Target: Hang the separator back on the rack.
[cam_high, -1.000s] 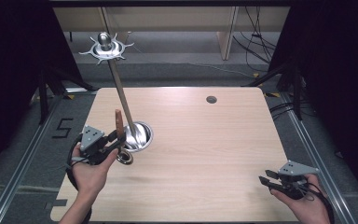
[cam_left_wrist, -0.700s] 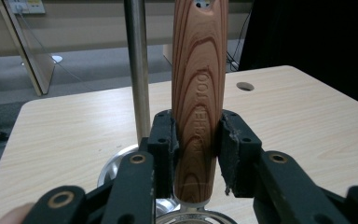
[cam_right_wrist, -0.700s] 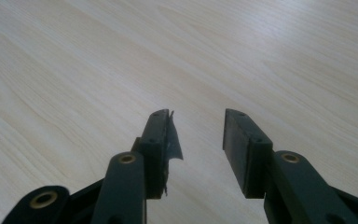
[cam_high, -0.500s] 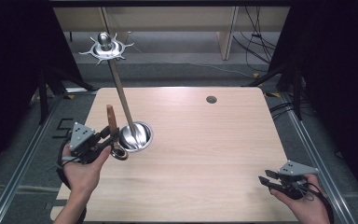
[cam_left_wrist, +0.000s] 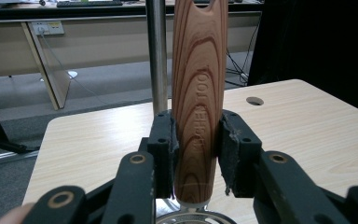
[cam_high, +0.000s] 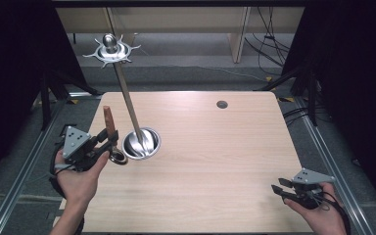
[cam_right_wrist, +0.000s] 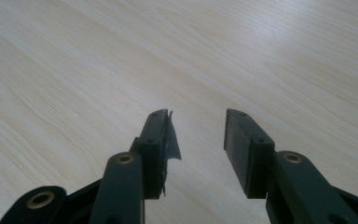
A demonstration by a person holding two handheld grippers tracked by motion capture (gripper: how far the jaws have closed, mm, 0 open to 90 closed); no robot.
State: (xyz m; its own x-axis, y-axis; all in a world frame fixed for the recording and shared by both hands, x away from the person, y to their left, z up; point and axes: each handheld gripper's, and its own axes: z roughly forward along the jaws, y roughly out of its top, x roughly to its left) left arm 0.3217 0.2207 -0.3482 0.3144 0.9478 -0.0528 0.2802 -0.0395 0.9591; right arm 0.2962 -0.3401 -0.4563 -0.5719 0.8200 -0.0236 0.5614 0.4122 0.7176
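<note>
- Our left claw [cam_high: 108,145] is clamped on a wooden handle [cam_left_wrist: 199,93]; in the left gripper view both black pads press its sides, one on each flank, with the handle standing upright between them.
- The handle carries stamped lettering along its grain, and its top end has a notch cut into it.
- Below the pads the handle ends in a pale collar, and under that we see a rounded metal part [cam_high: 117,156] of the same tool, just above the counter [cam_high: 215,147]; what kind of tool it is we cannot tell.
- In the high view the handle rises straight up from our left claw near the counter's left edge.
- Just beside it to the right stands a metal stand [cam_high: 125,95]: a round shiny base resting on the counter, a thin pole, and a spiked disc with a knob at the top.
- In the left gripper view that pole runs up just behind the handle.
- Our right claw [cam_high: 280,189] hovers at the near right corner, well apart from the tool; its jaws stand apart with nothing between them, bare wood beneath.
- A small round hole [cam_high: 222,104] sits near the far edge.
</note>
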